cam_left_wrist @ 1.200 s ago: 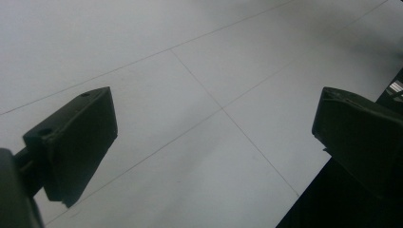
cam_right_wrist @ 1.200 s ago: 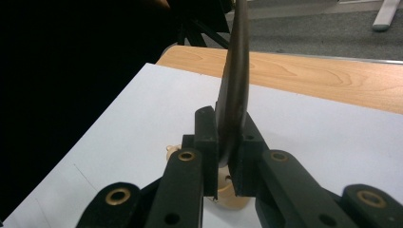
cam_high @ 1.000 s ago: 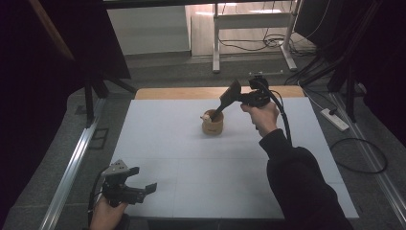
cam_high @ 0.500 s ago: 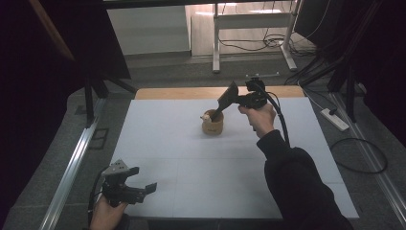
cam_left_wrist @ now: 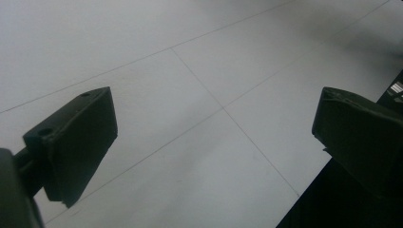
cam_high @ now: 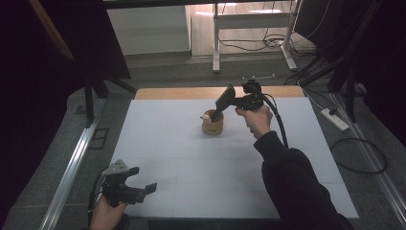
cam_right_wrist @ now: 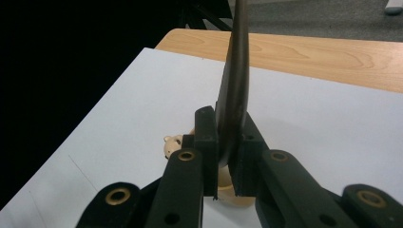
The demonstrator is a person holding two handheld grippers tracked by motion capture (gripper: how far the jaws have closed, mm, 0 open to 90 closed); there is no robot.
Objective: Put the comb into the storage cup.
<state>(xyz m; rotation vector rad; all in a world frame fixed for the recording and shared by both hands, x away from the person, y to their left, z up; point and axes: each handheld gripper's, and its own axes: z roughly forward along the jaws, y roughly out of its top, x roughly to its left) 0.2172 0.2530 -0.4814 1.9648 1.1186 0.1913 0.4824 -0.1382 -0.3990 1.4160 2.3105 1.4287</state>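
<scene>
At the near left corner of the white table (cam_high: pixel 191 167) we see the left gripper (cam_high: pixel 139 189), held low by a hand (cam_high: pixel 106 215) at the table's edge. In the left gripper view its black jaws stand wide apart with nothing between them, only the white surface and its thin seam lines beneath.

Toward the far middle of the table stands a small tan wooden cup (cam_high: pixel 212 125), round and upright, with a pale little knob or figure (cam_high: pixel 207 116) at its left rim; we cannot tell what that piece is. Just above the cup we see a dark, flat, curved utensil (cam_high: pixel 224 99), brown-black and slim, broader at its upper end. Its long axis runs slantwise: the lower end dips into or just over the cup's mouth, the upper end points up and away toward the far right. In the right gripper view the same utensil (cam_right_wrist: pixel 235 80) rises almost straight up from between the jaws, edge-on, with a slight bow.

The right gripper (cam_high: pixel 230 101) is pinched onto that utensil, its two pads pressed against the blade's flat sides; the right hand (cam_high: pixel 257 120) holds it above and right of the cup.

Compared with half a second ago, we find the right gripper and utensil in nearly the same spot, and the left gripper unmoved.
</scene>
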